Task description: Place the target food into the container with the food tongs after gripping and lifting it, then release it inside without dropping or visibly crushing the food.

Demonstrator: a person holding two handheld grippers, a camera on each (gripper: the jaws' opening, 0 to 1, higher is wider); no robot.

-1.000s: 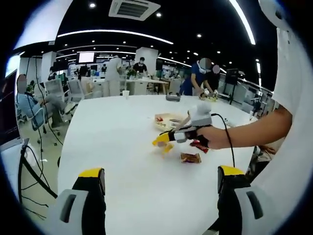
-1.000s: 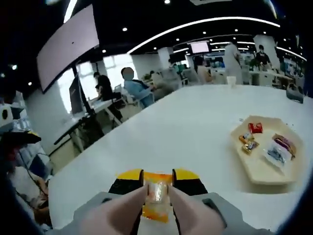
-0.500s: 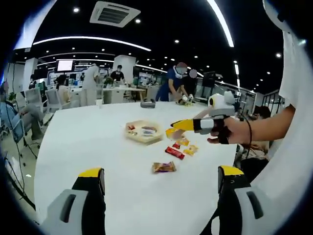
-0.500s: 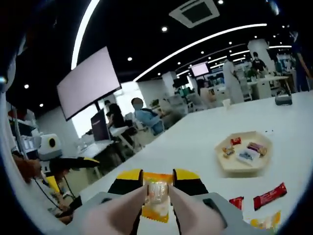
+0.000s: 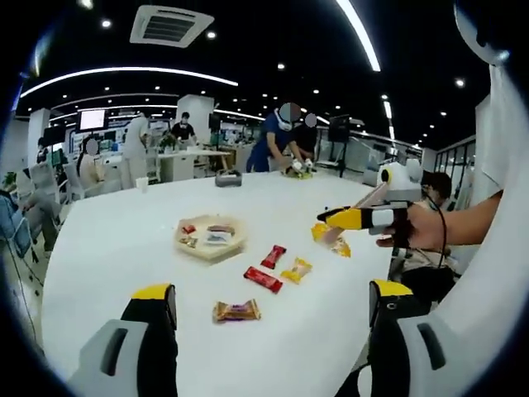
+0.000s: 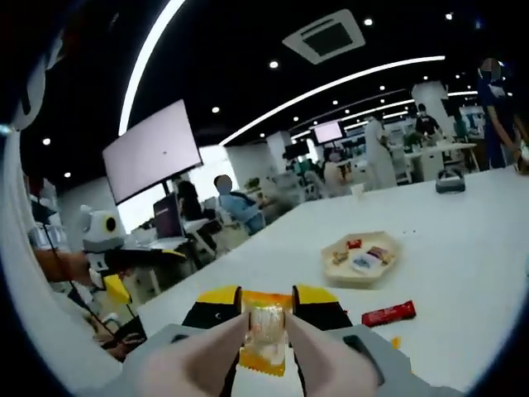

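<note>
Tongs on my right gripper [image 6: 264,318] are clamped on the yellow snack packet [image 6: 264,335], which I hold lifted above the table [image 5: 124,248], so the grip and lift look done while carrying to the tray [image 6: 361,256] at 1 o'clock and releasing remain. My left gripper [image 5: 273,322] hangs with its jaws wide apart, holding nothing. Compared with half a second ago, the packet sits unchanged in the tongs, and the red bar [image 6: 388,313] now lies nearer my jaws.
</note>
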